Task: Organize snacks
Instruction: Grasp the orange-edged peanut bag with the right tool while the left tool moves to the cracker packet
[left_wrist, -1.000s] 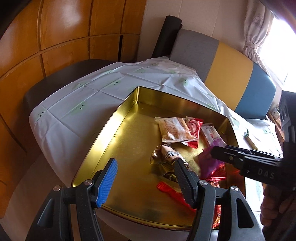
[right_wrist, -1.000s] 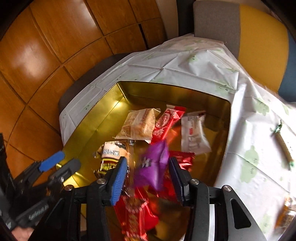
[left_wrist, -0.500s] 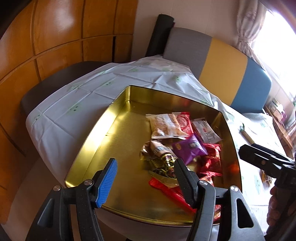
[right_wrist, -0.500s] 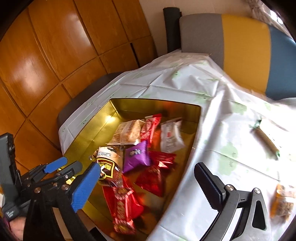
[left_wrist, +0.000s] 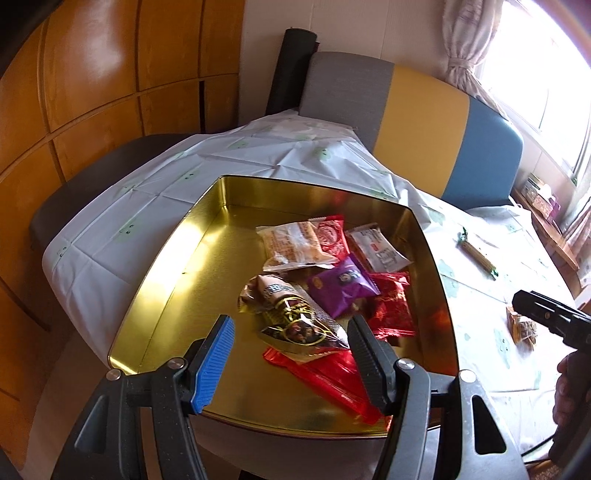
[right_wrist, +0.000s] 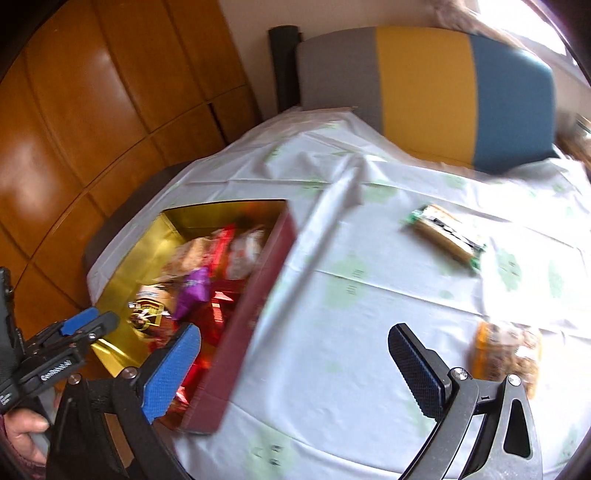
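Now that the purple packet (left_wrist: 341, 282) has been dropped into the gold tin (left_wrist: 177, 266), the right gripper (right_wrist: 295, 373) is swung, jaws spread and empty, toward the orange snack bag (right_wrist: 508, 350) on the tablecloth (right_wrist: 332, 369). The left gripper (left_wrist: 290, 354) is held wide apart over the tin's near edge.

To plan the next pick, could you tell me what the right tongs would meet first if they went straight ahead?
Probably the bare white tablecloth: the open right tongs frame only cloth. The orange snack packet lies to their right and the gold tin to their left. The view is blurred, so depth is uncertain.
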